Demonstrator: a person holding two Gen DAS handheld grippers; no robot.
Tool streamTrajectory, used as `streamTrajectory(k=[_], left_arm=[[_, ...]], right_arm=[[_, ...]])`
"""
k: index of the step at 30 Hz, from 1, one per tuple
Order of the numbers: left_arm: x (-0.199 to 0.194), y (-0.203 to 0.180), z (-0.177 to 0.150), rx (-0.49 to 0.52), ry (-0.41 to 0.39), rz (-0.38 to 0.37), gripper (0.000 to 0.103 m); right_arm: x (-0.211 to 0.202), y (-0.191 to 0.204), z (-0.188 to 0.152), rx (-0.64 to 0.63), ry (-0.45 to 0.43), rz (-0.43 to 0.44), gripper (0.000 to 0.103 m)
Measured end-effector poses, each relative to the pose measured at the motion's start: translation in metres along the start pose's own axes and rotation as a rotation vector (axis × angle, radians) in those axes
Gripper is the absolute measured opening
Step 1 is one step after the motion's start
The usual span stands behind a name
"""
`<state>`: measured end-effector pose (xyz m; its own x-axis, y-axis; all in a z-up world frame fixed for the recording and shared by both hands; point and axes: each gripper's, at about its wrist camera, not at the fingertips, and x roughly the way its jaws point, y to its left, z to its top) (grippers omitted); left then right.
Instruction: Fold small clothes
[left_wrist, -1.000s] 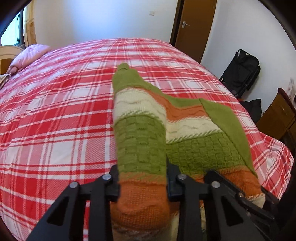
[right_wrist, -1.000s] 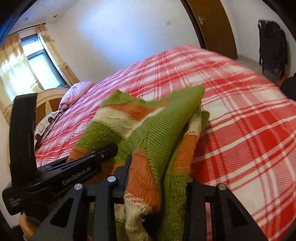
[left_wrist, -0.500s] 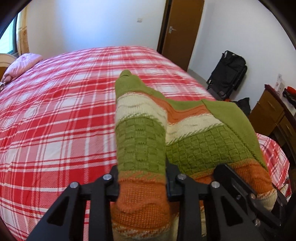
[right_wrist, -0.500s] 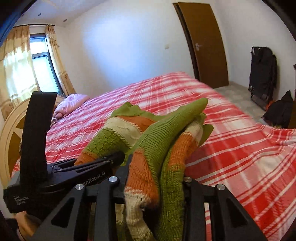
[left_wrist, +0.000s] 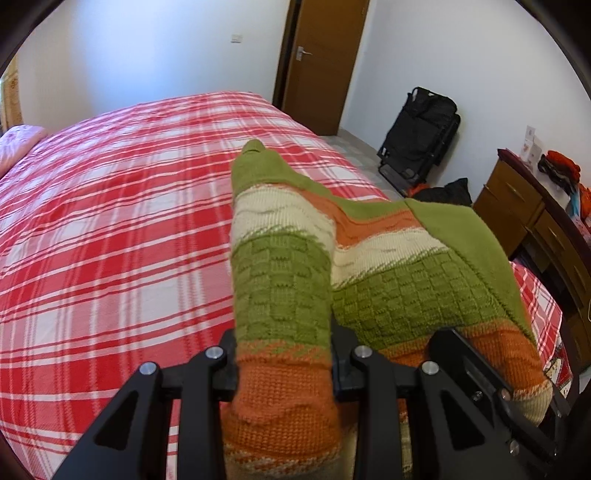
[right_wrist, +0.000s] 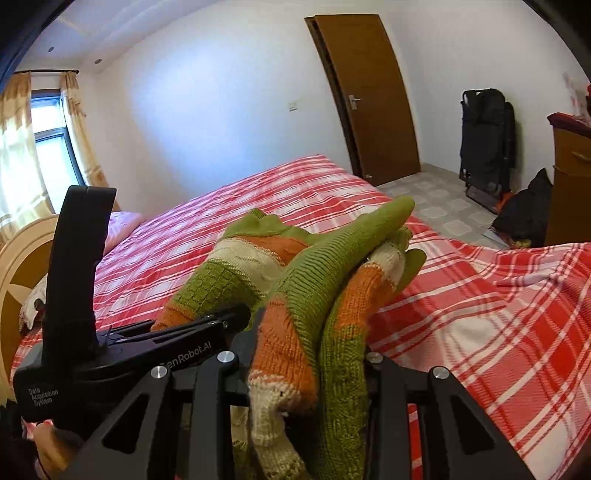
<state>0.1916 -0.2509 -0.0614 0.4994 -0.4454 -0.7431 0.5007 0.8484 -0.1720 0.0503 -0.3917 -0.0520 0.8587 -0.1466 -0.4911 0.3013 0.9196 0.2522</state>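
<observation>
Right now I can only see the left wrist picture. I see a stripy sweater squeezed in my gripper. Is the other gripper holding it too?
Observer: Yes. The right gripper is shut on a bunched fold of the same sweater.
Operator: Is there a window in the room?
Observer: Yes, a window with yellow curtains, past the head of the bed.
Operator: What's at that end of the bed?
Observer: A cream and wood headboard, rounded at the top.
</observation>
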Motion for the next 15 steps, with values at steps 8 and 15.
streamTrajectory(k=[8, 15], left_arm=[[0.014, -0.022, 0.01, 0.028, 0.005, -0.046, 0.033], [0.026, -0.031, 0.022, 0.035, 0.004, -0.071, 0.033]], right_arm=[[0.002, -0.02, 0.007, 0.006, -0.013, -0.049, 0.033], [0.011, -0.031, 0.019, 0.005, -0.028, -0.067, 0.033]])
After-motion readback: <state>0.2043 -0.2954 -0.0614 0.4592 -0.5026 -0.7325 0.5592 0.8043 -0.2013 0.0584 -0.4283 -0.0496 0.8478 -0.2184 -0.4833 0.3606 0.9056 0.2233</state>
